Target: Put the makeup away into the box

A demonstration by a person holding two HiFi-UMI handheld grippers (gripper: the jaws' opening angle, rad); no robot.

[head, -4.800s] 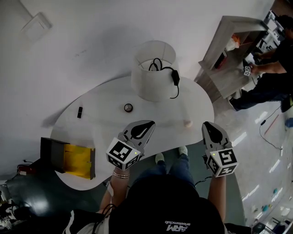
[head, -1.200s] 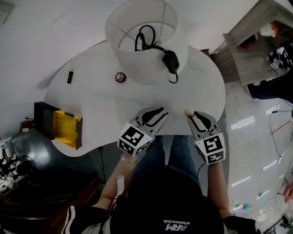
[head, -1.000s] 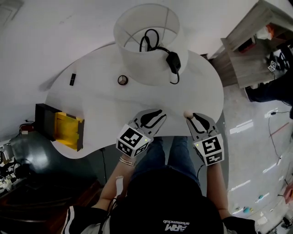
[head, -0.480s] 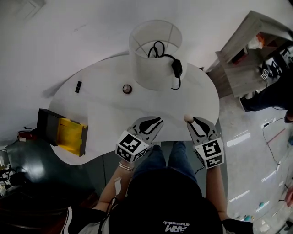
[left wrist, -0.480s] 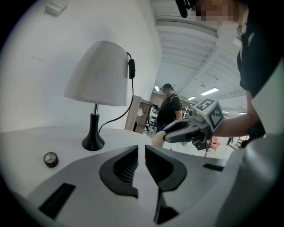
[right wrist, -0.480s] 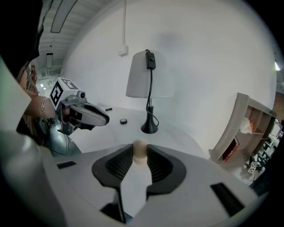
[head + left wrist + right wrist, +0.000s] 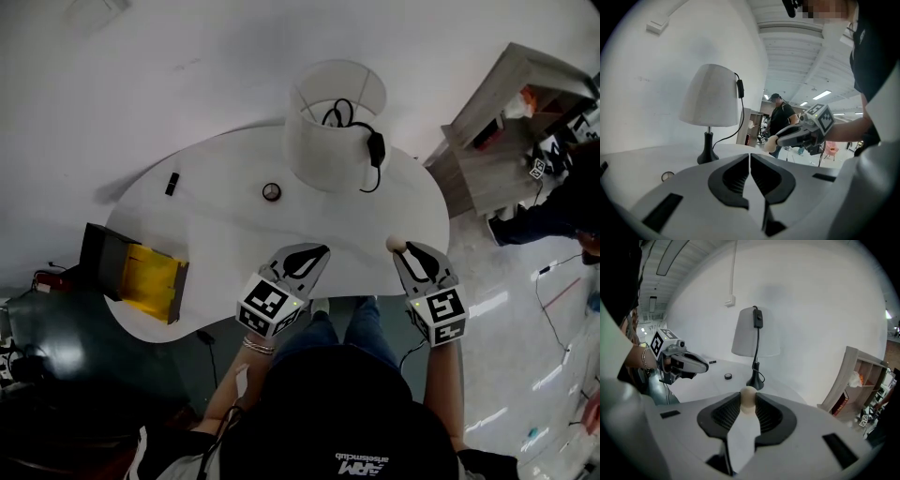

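Note:
A beige makeup sponge (image 7: 396, 245) sits pinched between the fingertips of my right gripper (image 7: 405, 249), above the table's near right edge; the right gripper view shows this sponge (image 7: 748, 399) squeezed between the pads. My left gripper (image 7: 321, 251) hovers over the table's front middle; its jaws have just been closing and meet with nothing between them (image 7: 750, 158). A small round compact (image 7: 271, 191) and a black lipstick (image 7: 172, 184) lie further back. The black box (image 7: 103, 267) with a yellow lining stands open at the table's left end.
A white lamp (image 7: 336, 122) with a black cord and switch stands at the back of the white table (image 7: 216, 234). A grey shelf unit (image 7: 497, 122) and a person (image 7: 562, 202) are off to the right. The floor lies beyond the near edge.
Both grippers have risen a little above the table. The left jaws have closed from a visible gap to touching. The right gripper keeps its hold on the sponge.

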